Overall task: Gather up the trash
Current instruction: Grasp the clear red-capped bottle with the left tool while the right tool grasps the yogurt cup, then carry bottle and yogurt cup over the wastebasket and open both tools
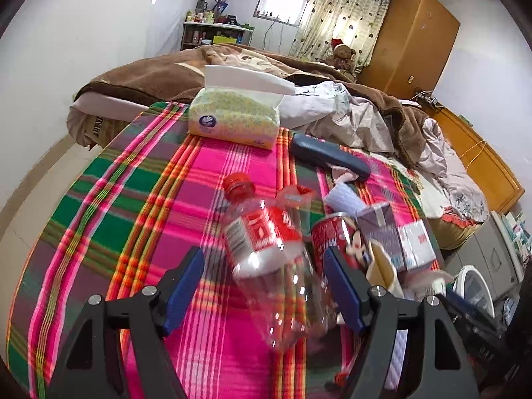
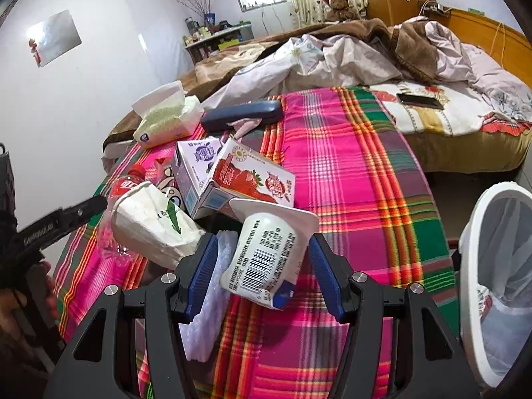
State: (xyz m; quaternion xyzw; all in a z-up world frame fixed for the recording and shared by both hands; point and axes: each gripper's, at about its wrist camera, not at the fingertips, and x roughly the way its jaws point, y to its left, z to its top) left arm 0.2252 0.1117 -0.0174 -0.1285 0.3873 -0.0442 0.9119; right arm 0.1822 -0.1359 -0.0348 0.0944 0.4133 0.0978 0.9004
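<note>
Plastic cola bottle (image 1: 266,252) lies between our left gripper (image 1: 264,286) pads, jaws wide, nothing gripped. Right gripper (image 2: 262,266) straddles yogurt cup (image 2: 262,256), pads apart from it, empty. Lined bin (image 2: 495,282) waits just beside bed, so we judge drops short.
</note>
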